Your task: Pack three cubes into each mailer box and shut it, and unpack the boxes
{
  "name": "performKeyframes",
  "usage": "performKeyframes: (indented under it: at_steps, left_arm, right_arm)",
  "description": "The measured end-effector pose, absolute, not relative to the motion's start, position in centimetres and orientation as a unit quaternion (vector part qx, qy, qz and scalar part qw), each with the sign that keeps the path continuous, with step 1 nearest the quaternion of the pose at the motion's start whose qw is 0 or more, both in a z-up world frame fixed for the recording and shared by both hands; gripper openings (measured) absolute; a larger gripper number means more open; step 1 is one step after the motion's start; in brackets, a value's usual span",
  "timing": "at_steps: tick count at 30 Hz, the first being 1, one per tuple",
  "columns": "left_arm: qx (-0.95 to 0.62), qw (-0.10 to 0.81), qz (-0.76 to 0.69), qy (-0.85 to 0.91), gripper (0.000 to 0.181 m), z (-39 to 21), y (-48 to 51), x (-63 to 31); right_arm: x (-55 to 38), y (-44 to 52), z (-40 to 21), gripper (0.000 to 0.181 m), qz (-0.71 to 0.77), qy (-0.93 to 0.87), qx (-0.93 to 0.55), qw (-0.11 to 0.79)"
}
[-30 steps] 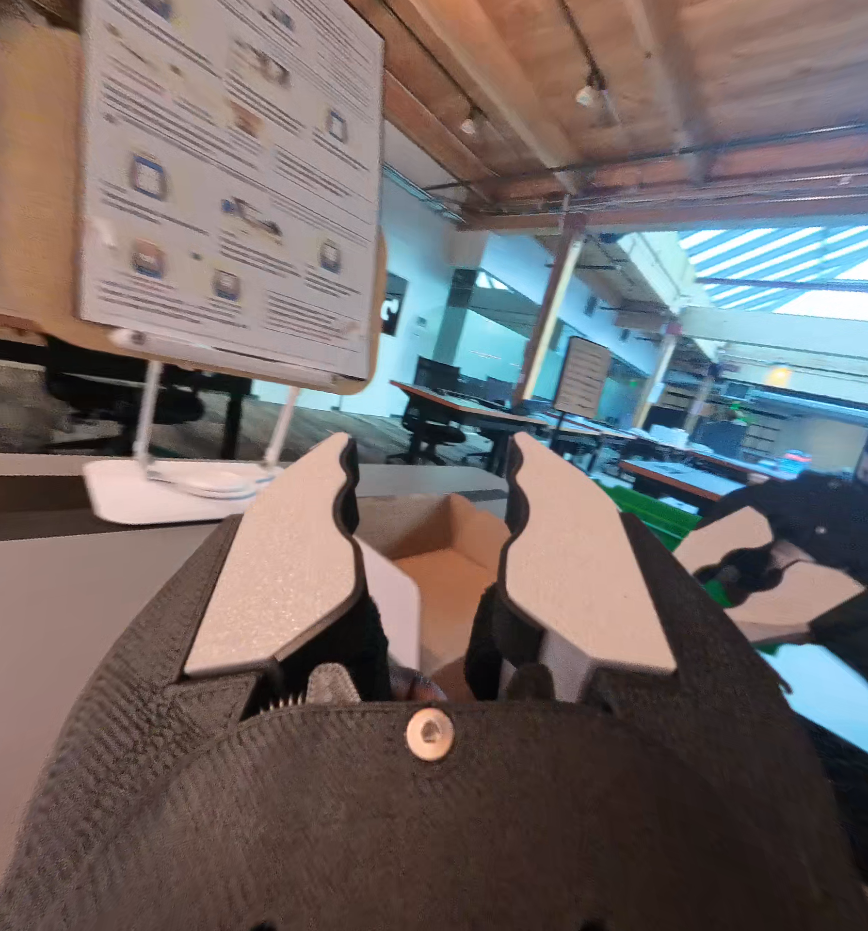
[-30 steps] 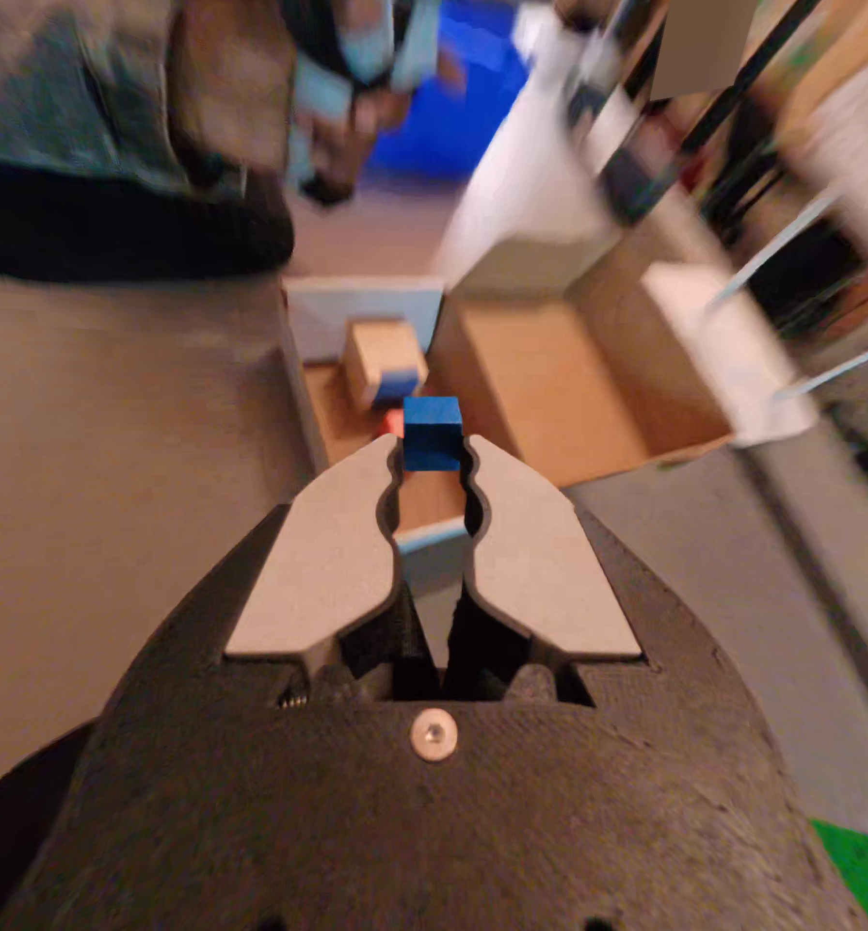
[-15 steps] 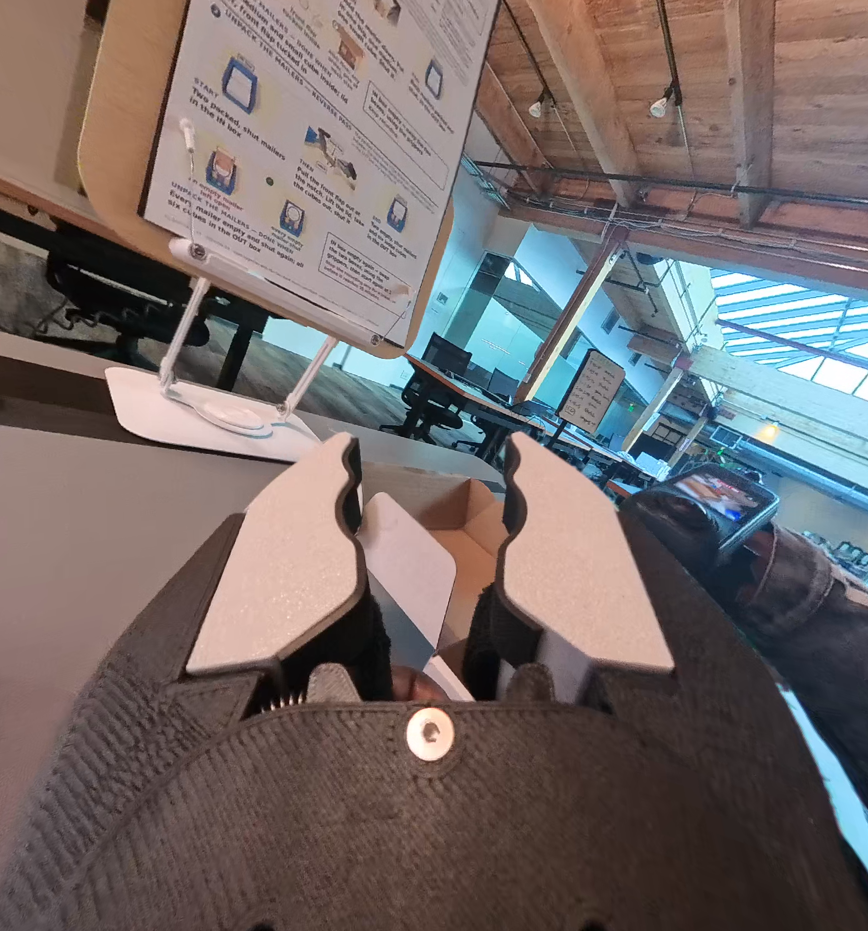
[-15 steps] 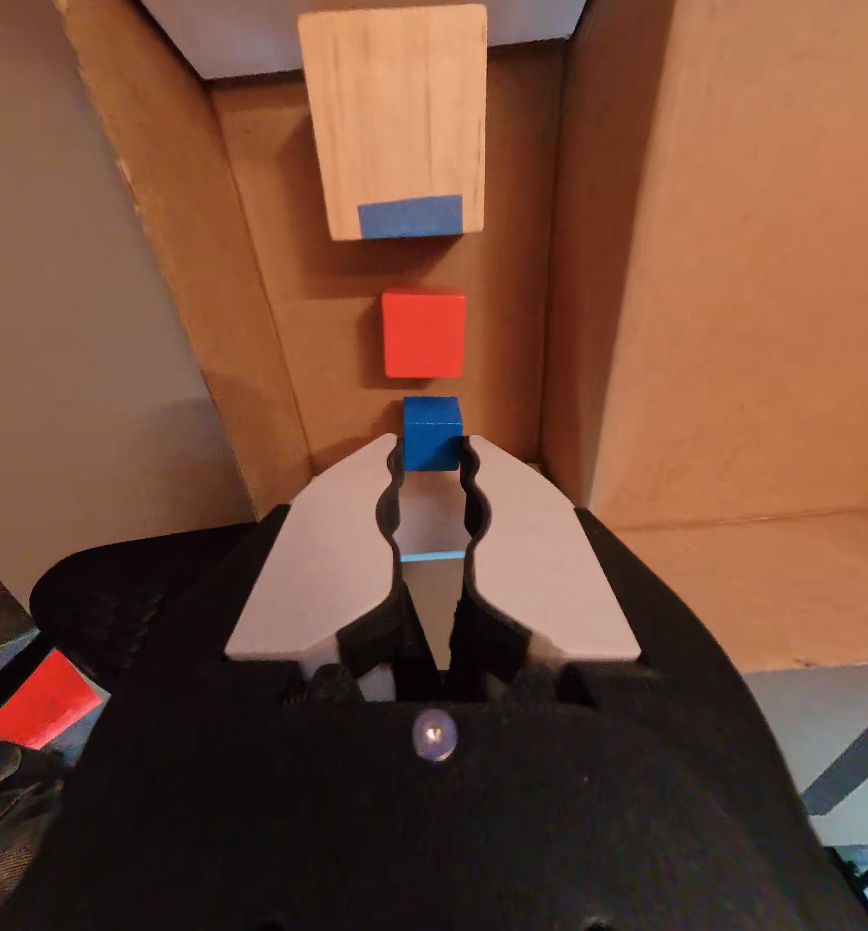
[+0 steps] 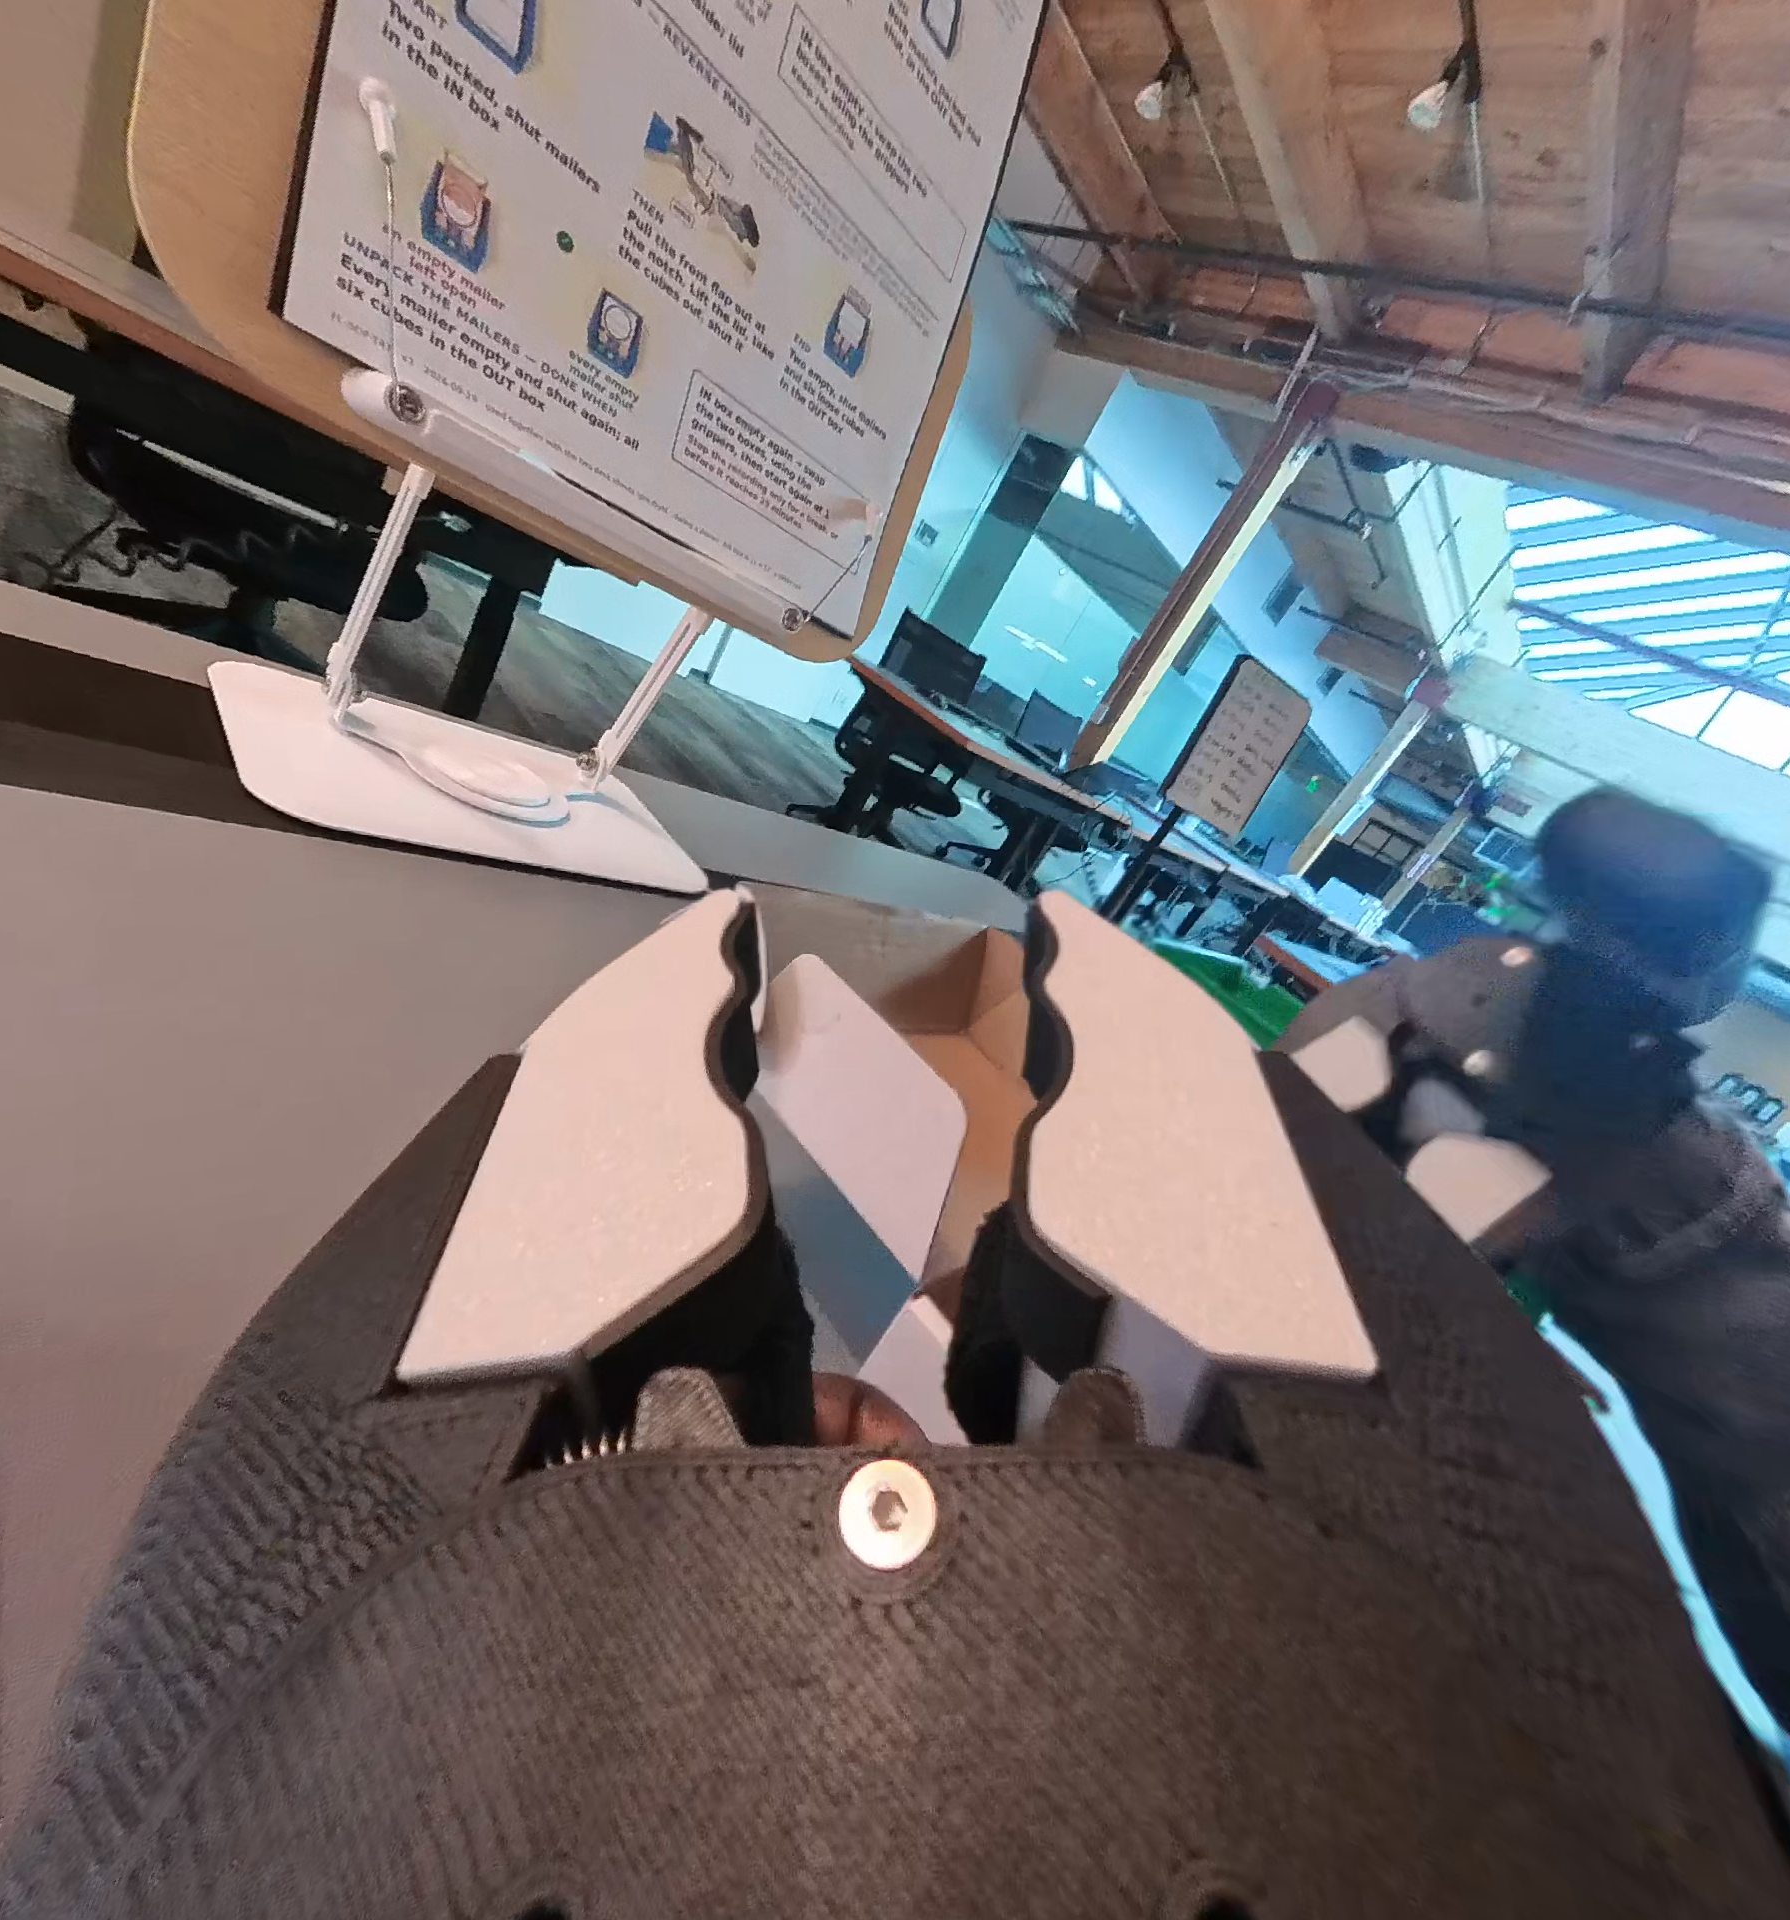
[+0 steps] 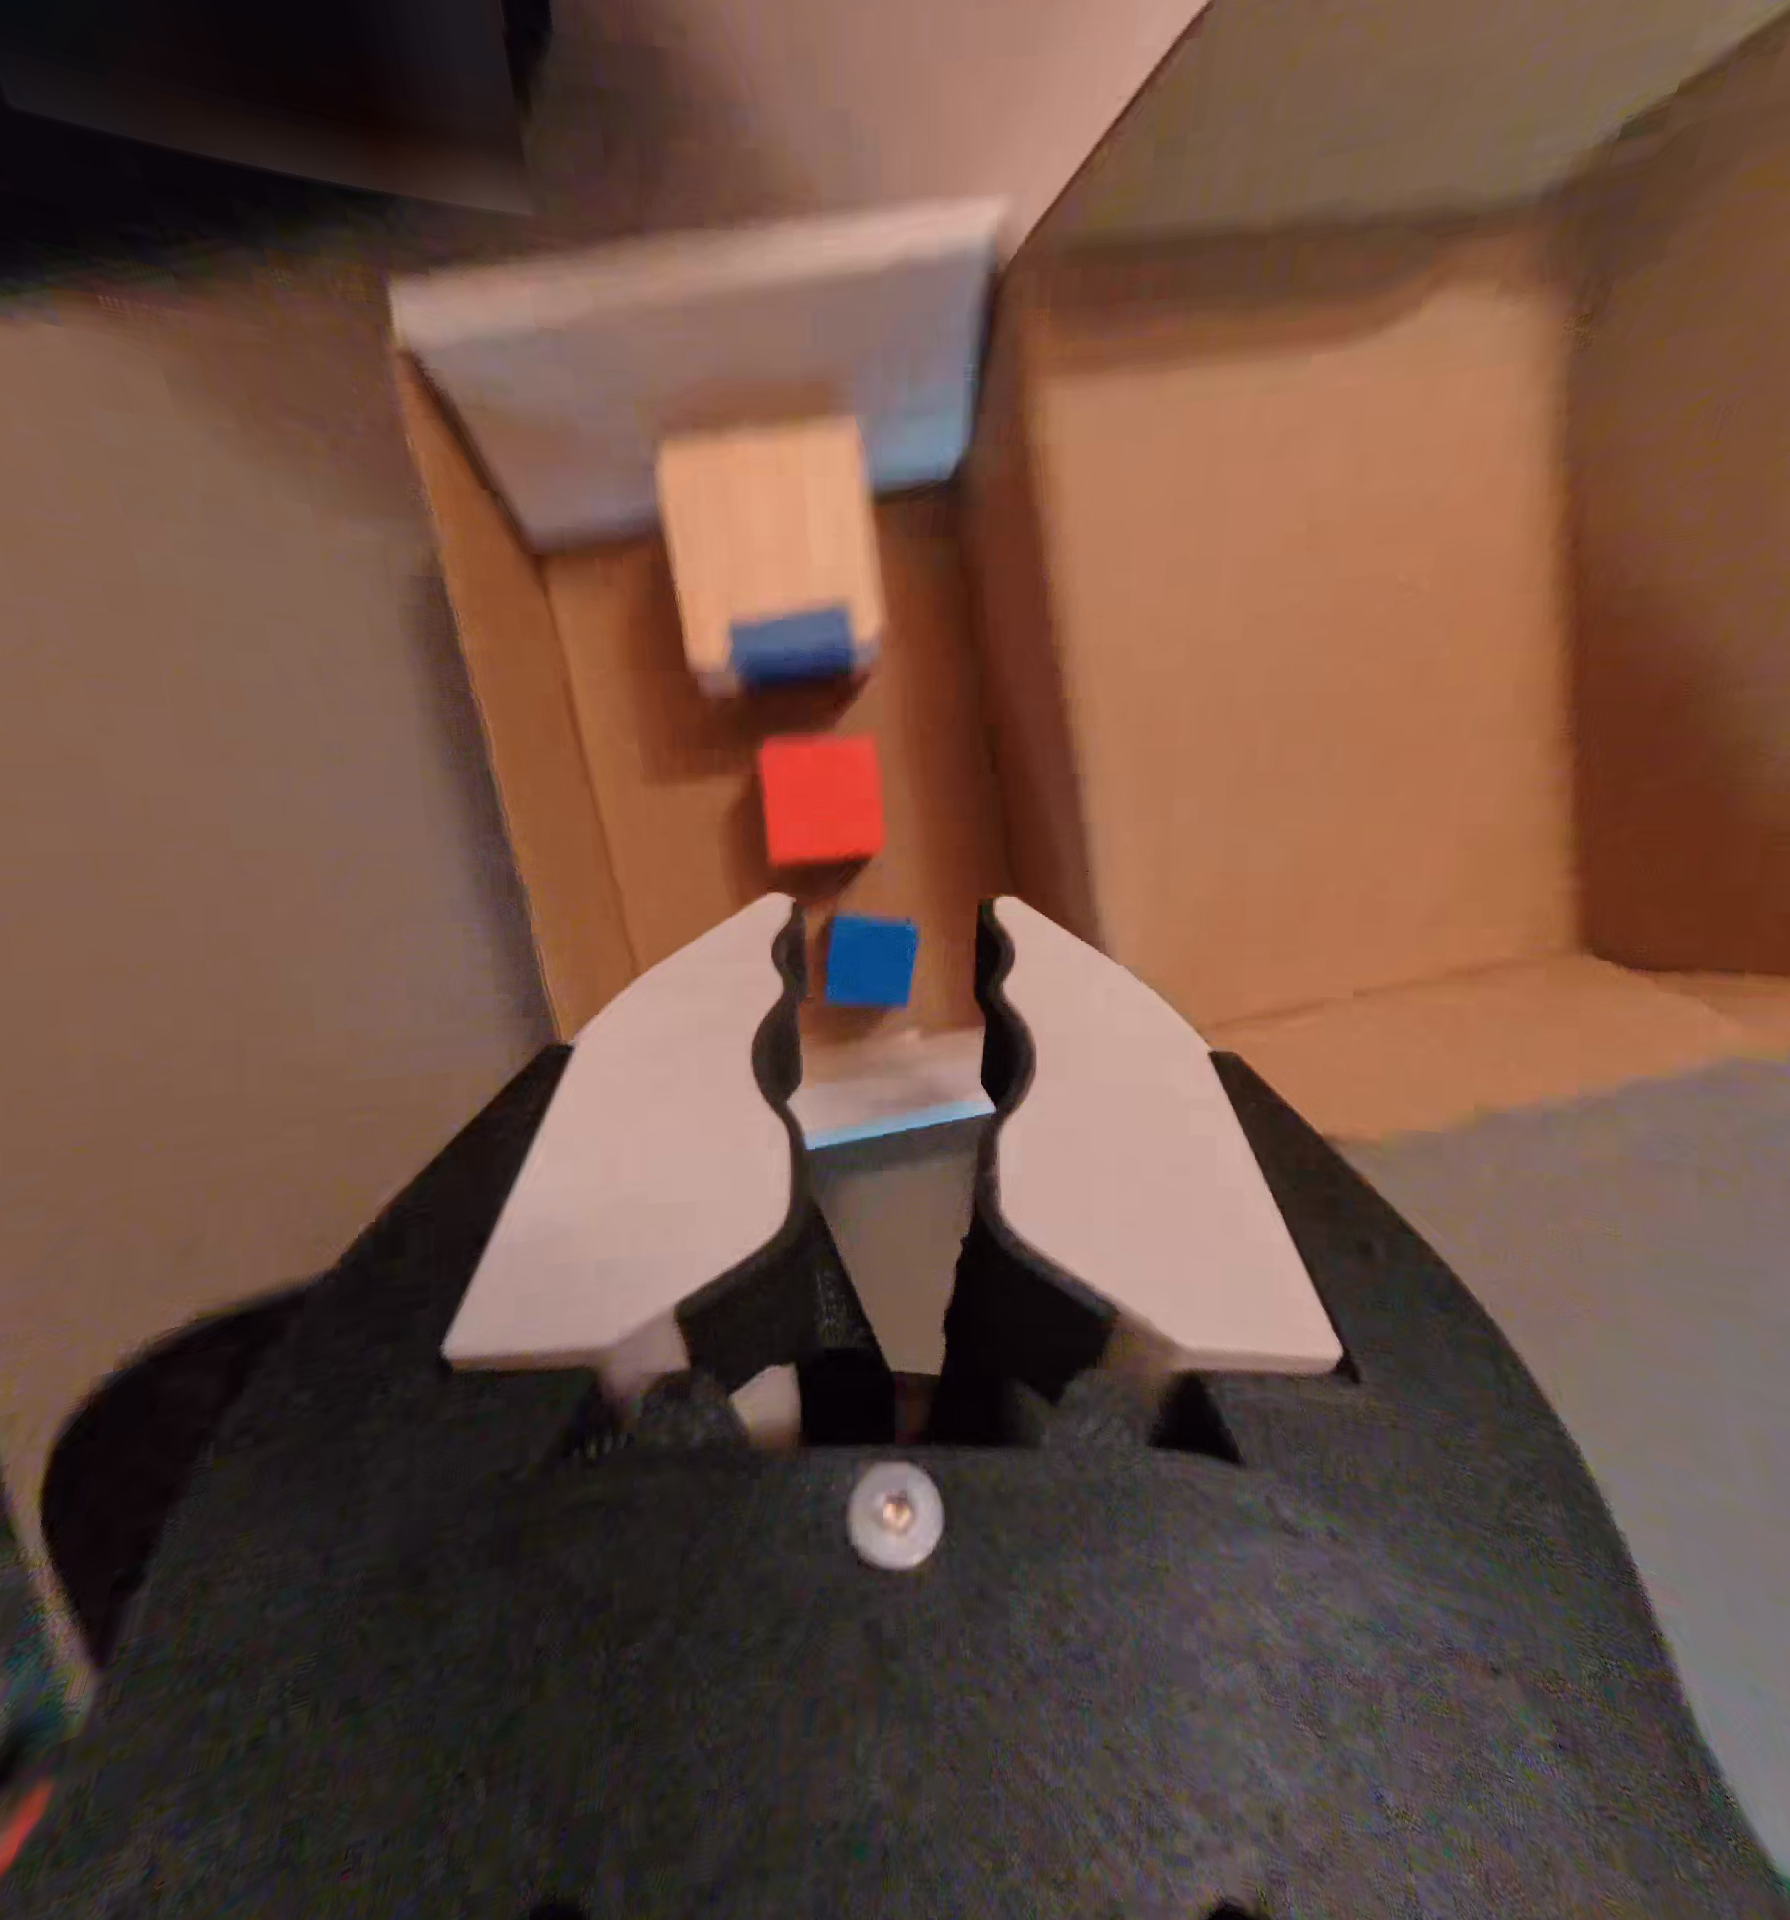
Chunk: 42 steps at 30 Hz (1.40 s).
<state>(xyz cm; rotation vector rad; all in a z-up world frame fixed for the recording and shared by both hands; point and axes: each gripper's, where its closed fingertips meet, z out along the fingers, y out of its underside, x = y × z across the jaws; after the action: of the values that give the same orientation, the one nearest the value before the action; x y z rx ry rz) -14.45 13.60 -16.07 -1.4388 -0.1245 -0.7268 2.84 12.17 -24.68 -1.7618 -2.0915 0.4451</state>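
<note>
In the right wrist view my right gripper [image 6: 886, 910] is open over an open mailer box [image 6: 517, 665]. A small blue cube [image 6: 870, 961] sits between the fingertips but farther off, touching neither; I cannot tell if it rests on the box floor. Beyond it in the box are a red cube [image 6: 821, 800] and a wooden cube with a blue face [image 6: 771, 561]. In the left wrist view my left gripper [image 5: 891, 914] is open with a white box flap [image 5: 860, 1081] standing between its fingers. The right gripper [image 5: 1390, 1122] shows blurred at the right.
The box's brown lid panel [image 6: 1286, 623] stands to the right of the cubes. A sign board [image 5: 610, 260] on a white stand [image 5: 434, 769] is at the back of the grey table [image 5: 195, 987]. Something green [image 5: 1213, 977] lies beyond the box.
My right gripper carried the blue cube over the box, opened and let it go; the cube now lies below the fingertips. My left gripper stayed open at the flap and tilted upward.
</note>
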Motion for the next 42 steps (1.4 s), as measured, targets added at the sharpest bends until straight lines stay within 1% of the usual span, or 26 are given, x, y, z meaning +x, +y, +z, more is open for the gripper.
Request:
performKeyframes:
  at_steps: [1,3,4,5,7,9,11,13,15,18,22,28,37,41,42]
  left_arm:
    - [-0.652,0.686,-0.317,-0.054,0.046,-16.4,13.7,-14.5]
    - [-0.678,0.670,-0.299,-0.046,0.034,-17.5,14.0,-14.5]
    - [-0.692,0.660,-0.289,-0.039,0.030,-18.1,14.2,-14.4]
    - [-0.705,0.650,-0.281,-0.030,0.027,-18.7,14.4,-14.2]
    - [-0.733,0.628,-0.263,-0.008,0.025,-20.1,14.9,-13.6]
    - [-0.759,0.605,-0.241,0.014,0.023,-21.6,15.6,-13.1]
    - [-0.777,0.581,-0.239,0.027,0.023,-22.9,16.3,-12.6]
    - [-0.784,0.557,-0.272,0.044,0.022,-23.5,16.1,-11.4]
    - [-0.764,0.565,-0.305,0.064,0.021,-22.7,15.7,-10.3]
    - [-0.756,0.566,-0.318,0.091,0.014,-22.3,15.1,-9.3]
    - [-0.748,0.572,-0.312,0.126,0.010,-21.8,14.3,-8.6]
    - [-0.731,0.592,-0.228,0.253,0.006,-21.5,12.0,-7.6]
    - [-0.732,0.555,-0.166,0.357,0.006,-23.6,9.8,-6.5]
    - [-0.749,0.523,-0.127,0.386,0.006,-25.2,9.8,-6.6]
    - [-0.751,0.518,-0.116,0.393,0.007,-25.4,9.8,-6.6]
  right_arm:
    - [2.3,12.9,-23.0,0.031,0.208,-0.700,-0.639,0.241]
    - [2.1,15.4,-19.1,0.028,0.319,-0.568,-0.669,0.359]
    - [2.8,16.9,-17.5,0.023,0.371,-0.488,-0.677,0.408]
    - [4.0,18.3,-16.7,0.018,0.408,-0.419,-0.681,0.440]
    - [6.4,20.9,-17.4,0.005,0.435,-0.321,-0.696,0.473]
    - [7.2,22.2,-19.7,0.003,0.435,-0.289,-0.716,0.464]
    - [6.6,22.5,-22.6,0.002,0.431,-0.296,-0.743,0.418]
    - [5.2,21.4,-24.4,0.002,0.449,-0.320,-0.751,0.363]
    - [4.4,20.3,-24.6,0.002,0.466,-0.342,-0.741,0.342]
    - [4.4,19.9,-23.6,0.001,0.470,-0.358,-0.717,0.371]
    - [4.5,19.1,-22.8,0.000,0.456,-0.400,-0.686,0.403]
    - [4.9,17.4,-22.2,0.000,0.406,-0.475,-0.643,0.442]
    - [5.8,14.8,-23.8,0.000,0.357,-0.529,-0.639,0.429]
    - [5.9,14.5,-25.2,0.001,0.299,-0.573,-0.639,0.417]
    - [5.8,14.5,-25.0,0.000,0.288,-0.579,-0.632,0.427]
